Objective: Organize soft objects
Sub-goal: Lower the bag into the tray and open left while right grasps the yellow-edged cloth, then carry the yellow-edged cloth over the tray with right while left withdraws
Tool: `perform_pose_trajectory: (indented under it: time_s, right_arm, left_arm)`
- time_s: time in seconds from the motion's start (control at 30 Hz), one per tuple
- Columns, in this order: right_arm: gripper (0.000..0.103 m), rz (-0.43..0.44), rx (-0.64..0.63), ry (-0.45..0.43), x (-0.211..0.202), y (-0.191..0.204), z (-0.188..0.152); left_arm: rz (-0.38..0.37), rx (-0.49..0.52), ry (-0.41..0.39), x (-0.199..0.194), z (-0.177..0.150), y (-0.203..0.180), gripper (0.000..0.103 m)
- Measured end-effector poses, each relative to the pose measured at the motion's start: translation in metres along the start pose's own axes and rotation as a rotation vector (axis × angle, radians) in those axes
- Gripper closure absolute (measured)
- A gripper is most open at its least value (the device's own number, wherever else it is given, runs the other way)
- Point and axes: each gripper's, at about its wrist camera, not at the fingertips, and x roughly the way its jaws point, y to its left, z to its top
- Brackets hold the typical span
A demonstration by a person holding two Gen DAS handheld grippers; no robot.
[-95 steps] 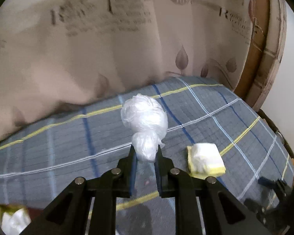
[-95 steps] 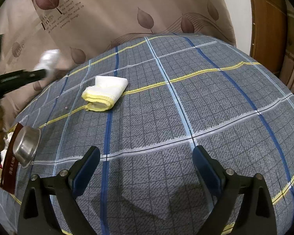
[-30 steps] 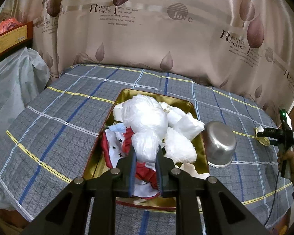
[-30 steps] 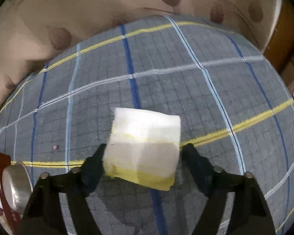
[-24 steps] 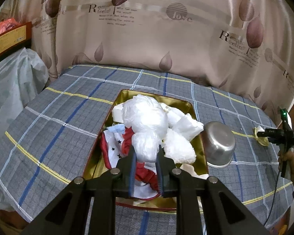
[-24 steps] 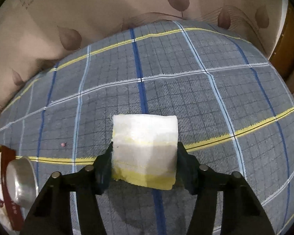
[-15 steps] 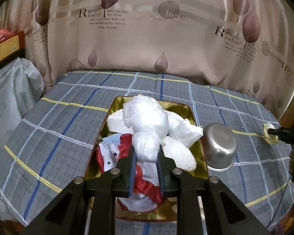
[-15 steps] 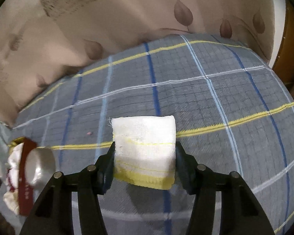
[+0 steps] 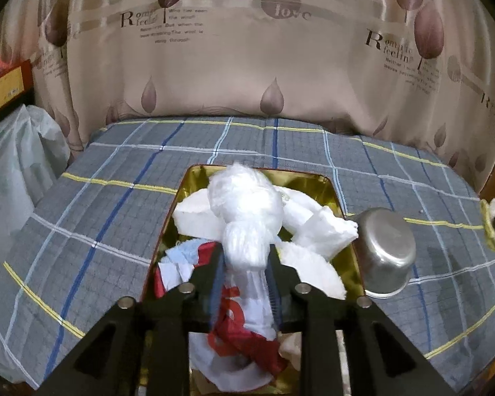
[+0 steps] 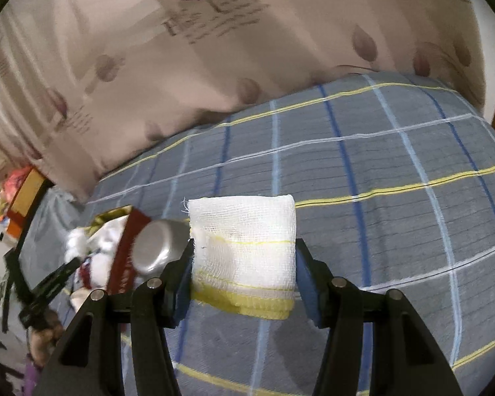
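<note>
The left claw (image 9: pixel 244 264) hovers above a gold-lined tin tray (image 9: pixel 333 194) that sits on a bench covered in a grey plaid cloth (image 9: pixel 109 204) with blue, white and yellow lines. Between its two black fingers (image 9: pixel 214 270) lies the tied neck of a crumpled clear plastic bag (image 9: pixel 247 204); its jaws are opening, and the blue pads look to stand just off the plastic, though the blur makes contact hard to judge. The bag rests on top of a heap of white soft pieces (image 9: pixel 316 224) and a red, white and blue cloth (image 9: pixel 234 316) that fills the tray. A small steel bowl (image 9: pixel 386 250) lies tipped on its side against the tray's right rim. Behind the bench's far edge hangs a beige curtain (image 9: pixel 247 66) printed with leaves and lettering; a pale plastic sack (image 9: pixel 13 171) sits off the bench's left edge. The right claw (image 10: pixel 244 264) is clenched on a folded white gauze cloth with a yellow hem (image 10: pixel 244 247), both pads pressed to its sides, holding it lifted above the plaid cloth. In the right wrist view the tray and bowl appear to the left of the held cloth, toward the bench's left end, with the other claw reaching over them.
</note>
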Motion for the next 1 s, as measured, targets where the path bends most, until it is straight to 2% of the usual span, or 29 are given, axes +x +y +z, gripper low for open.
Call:
perform_pose_trajectory:
  time_s: [0.03, 0.1, 0.2, 0.33, 0.47, 0.63, 0.83, 1.0]
  right_arm:
    - [0.052, 0.006, -0.006, -0.001, -0.001, 0.005, -0.001]
    - [0.052, 0.024, -0.025, -0.004, -0.003, 0.016, -0.003]
    - [0.052, 0.05, -0.049, 0.003, -0.004, 0.031, -0.005]
    - [0.052, 0.096, -0.086, 0.013, -0.002, 0.055, -0.008]
    - [0.052, 0.14, -0.126, 0.026, 0.002, 0.081, -0.01]
    - [0.052, 0.221, -0.174, 0.059, 0.012, 0.124, -0.012]
    - [0.052, 0.284, -0.293, 0.132, 0.041, 0.193, -0.025]
    - [0.052, 0.322, -0.328, 0.221, 0.082, 0.245, -0.044]
  left_arm:
    - [0.004, 0.015, 0.003, 0.002, 0.0, -0.002, 0.066]
    - [0.026, 0.032, 0.01, 0.004, 0.001, -0.004, 0.05]
    - [0.047, 0.045, 0.021, 0.005, 0.0, -0.008, 0.049]
    - [0.093, 0.037, -0.008, -0.01, 0.0, -0.008, 0.049]
    - [0.09, -0.001, -0.013, -0.03, -0.004, 0.001, 0.048]
    - [0.121, -0.071, 0.024, -0.054, -0.019, 0.013, 0.048]
    - [0.179, -0.161, 0.041, -0.092, -0.055, 0.028, 0.048]
    - [0.235, -0.159, 0.016, -0.109, -0.067, 0.035, 0.048]
